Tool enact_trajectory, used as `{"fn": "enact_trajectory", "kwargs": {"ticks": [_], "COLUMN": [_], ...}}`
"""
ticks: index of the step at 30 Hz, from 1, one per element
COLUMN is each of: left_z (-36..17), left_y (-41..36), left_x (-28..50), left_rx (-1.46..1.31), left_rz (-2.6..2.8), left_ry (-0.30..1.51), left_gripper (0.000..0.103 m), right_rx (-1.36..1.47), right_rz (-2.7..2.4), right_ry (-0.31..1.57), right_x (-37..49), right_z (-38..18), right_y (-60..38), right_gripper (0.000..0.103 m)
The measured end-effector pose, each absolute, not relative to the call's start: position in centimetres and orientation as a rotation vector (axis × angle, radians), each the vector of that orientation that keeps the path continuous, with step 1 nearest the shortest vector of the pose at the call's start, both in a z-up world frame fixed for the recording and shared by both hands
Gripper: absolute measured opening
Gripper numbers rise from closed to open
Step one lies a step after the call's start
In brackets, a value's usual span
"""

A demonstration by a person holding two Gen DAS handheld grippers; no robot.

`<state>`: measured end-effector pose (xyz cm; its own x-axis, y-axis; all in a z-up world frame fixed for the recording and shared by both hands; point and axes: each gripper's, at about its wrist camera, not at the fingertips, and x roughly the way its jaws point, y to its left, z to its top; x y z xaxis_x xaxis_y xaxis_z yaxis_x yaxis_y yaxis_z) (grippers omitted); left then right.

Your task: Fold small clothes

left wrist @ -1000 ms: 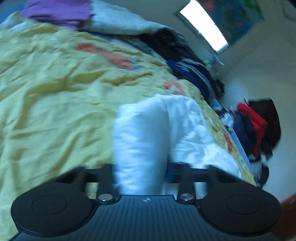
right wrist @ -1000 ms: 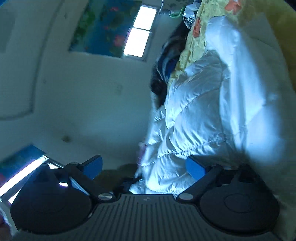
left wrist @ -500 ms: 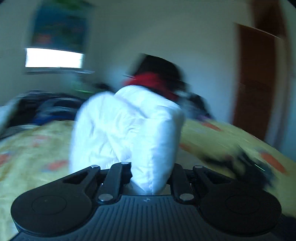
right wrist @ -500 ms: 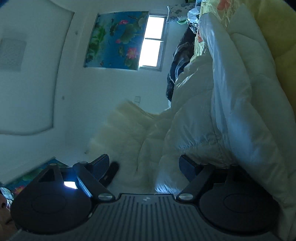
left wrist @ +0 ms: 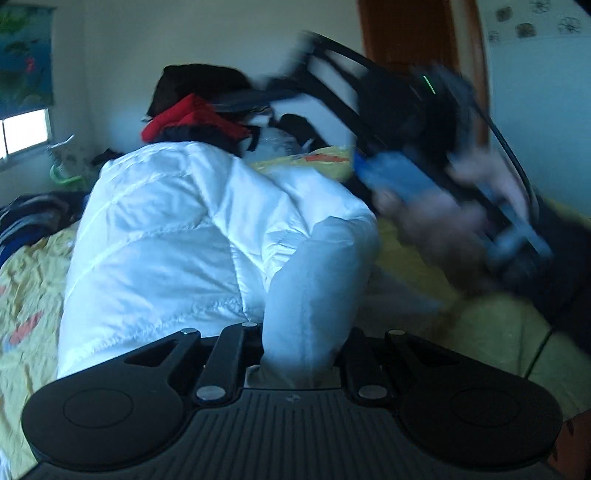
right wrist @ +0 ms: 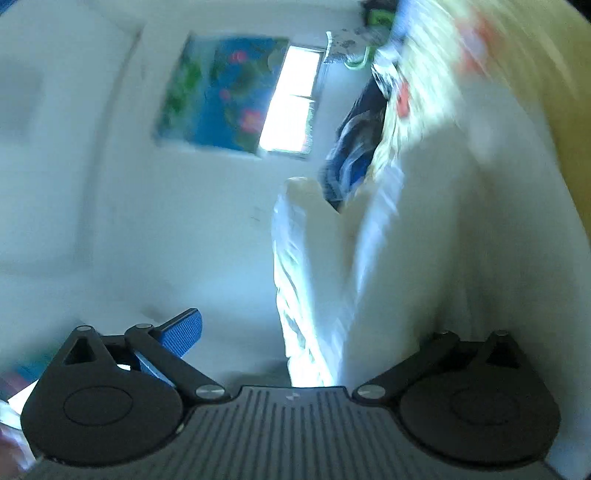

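**White jacket half-gathered on the bed, left jaws holding, right jaws letting go**

White quilted jacket (left wrist: 177, 236) sits bunched in a mound on the yellow bedspread (left wrist: 26, 280), not flat. One padded part, probably a sleeve or a folded edge (left wrist: 310, 295), runs straight down into the left gripper (left wrist: 299, 350). Left jaws clenched on that part; fabric bulges out above the pinch.

Right gripper (right wrist: 295, 332): jaws opening, spread wide. In the right wrist view the jacket (right wrist: 406, 258) hangs as a tall white panel between the jaws, toward the right-hand one, and hides that finger; whether cloth touches it cannot be told. The blue pad of the other finger (right wrist: 183, 332) stands bare and well clear of the cloth. In the left wrist view the right gripper (left wrist: 424, 147) shows as a motion-blurred dark frame with blue pads, up and to the right of the jacket, a hand behind it.

Progress, as a judgement: early to middle. The jacket is gathered and lifted in part, but no neat fold is visible; the shape is lumpy, with no squared edges. Left to do: lay the held part over the body, flatten, fold again, set aside.

Round about: a pile of dark and red clothes (left wrist: 192, 110) behind the jacket, more dark garments at the bed's far left, a window (right wrist: 291, 103) and a flowered picture (right wrist: 218, 92) on the wall, a brown door (left wrist: 413, 33).
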<state>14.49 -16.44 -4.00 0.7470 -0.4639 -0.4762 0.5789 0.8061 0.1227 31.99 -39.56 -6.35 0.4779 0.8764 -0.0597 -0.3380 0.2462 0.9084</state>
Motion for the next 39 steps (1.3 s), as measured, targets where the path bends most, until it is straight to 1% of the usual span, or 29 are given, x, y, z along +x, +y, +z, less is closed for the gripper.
{"fn": "enact_trajectory", "kwargs": {"ticks": [1,2,4,5,6,7,8,9,10,13,16,18,23,24,25,26,27,29,31,32,34,35,36,38,39], "left_z": [-3.9,-3.9,-4.1,-4.7,-5.3,-6.1,-6.6,-7.0,-7.3,-7.0,-5.2,-3.7,1.3,1.9,2.5,2.7,2.6,1.2,-1.2,-2.5,-4.1,-4.1,-4.3,-4.9,-5.1], "left_y": [-16.7,-16.9,-17.6,-17.8,-18.0,-18.2,-18.6,-19.0,-19.3,-19.3,-17.3,-15.3,-10.2,-9.5,-9.1,-8.7,-8.7,-9.3,-10.7,-11.7,-13.1,-13.7,-14.8,-16.1,-16.8], "left_x": [14.9,15.3,16.8,17.7,18.6,19.3,19.1,19.0,18.8,18.2,16.9,15.9,15.7,15.9,16.5,17.7,19.5,23.5,27.3,28.5,28.8,28.4,28.4,27.8,27.5], "left_rx": [0.263,0.250,0.198,0.162,0.128,0.112,0.120,0.134,0.156,0.213,0.211,0.205,0.117,0.105,0.098,0.097,0.102,0.123,0.170,0.199,0.260,0.293,0.331,0.394,0.405], "left_rz": [-0.588,-0.595,-0.608,-0.622,-0.649,-0.673,-0.683,-0.683,-0.686,-0.689,-0.721,-0.776,-0.915,-0.867,-0.799,-0.715,-0.629,-0.535,-0.478,-0.457,-0.444,-0.444,-0.442,-0.444,-0.445], "left_ry": [0.436,0.433,0.466,0.511,0.561,0.594,0.602,0.598,0.590,0.557,0.555,0.555,0.481,0.432,0.380,0.342,0.331,0.370,0.474,0.506,0.505,0.506,0.501,0.481,0.476], "left_gripper": [0.014,0.014,0.014,0.014,0.014,0.014,0.014,0.014,0.014,0.015,0.017,0.019,0.020,0.024,0.030,0.050,0.064,0.064,0.063,0.063,0.063,0.063,0.063,0.063,0.063], "right_rx": [0.908,0.815,0.576,0.445,0.278,0.166,0.131,0.179,0.216,0.308,0.300,0.272,0.330,0.346,0.354,0.366,0.384,0.423,0.469,0.495,0.573,0.612,0.646,0.624,0.588], "right_rz": [0.908,0.911,0.862,0.796,0.704,0.636,0.583,0.575,0.572,0.572,0.559,0.569,0.598,0.606,0.612,0.618,0.624,0.632,0.626,0.620,0.566,0.530,0.476,0.357,0.307], "right_ry": [0.652,0.650,0.669,0.689,0.714,0.741,0.789,0.818,0.824,0.820,0.818,0.817,0.803,0.795,0.788,0.781,0.776,0.772,0.778,0.787,0.805,0.792,0.732,0.566,0.485], "right_x": [32.4,32.6,33.0,33.1,33.2,33.3,33.6,33.9,34.0,33.8,34.0,33.6,34.3,34.1,34.1,34.0,33.9,33.9,33.9,33.8,33.6,33.2,32.4,30.3,29.2], "right_z": [-4.8,-3.4,-1.5,-1.1,-1.4,-2.1,-3.6,-4.9,-6.0,-7.6,-7.8,-7.9,-8.7,-8.9,-9.0,-9.1,-9.3,-9.6,-9.6,-9.3,-8.2,-7.2,-5.7,-2.1,-0.1], "right_y": [-39.2,-38.6,-37.2,-36.7,-36.2,-35.9,-36.4,-37.2,-38.1,-39.4,-38.6,-38.8,-39.3,-39.6,-39.6,-39.8,-40.1,-40.5,-41.0,-41.2,-42.4,-43.4,-44.7,-46.6,-46.9], "right_gripper": [0.102,0.095,0.073,0.045,0.032,0.032,0.033,0.034,0.040,0.040,0.044,0.049,0.049,0.049,0.049,0.049,0.049,0.049,0.050,0.051,0.053,0.058,0.062,0.061,0.062]}}
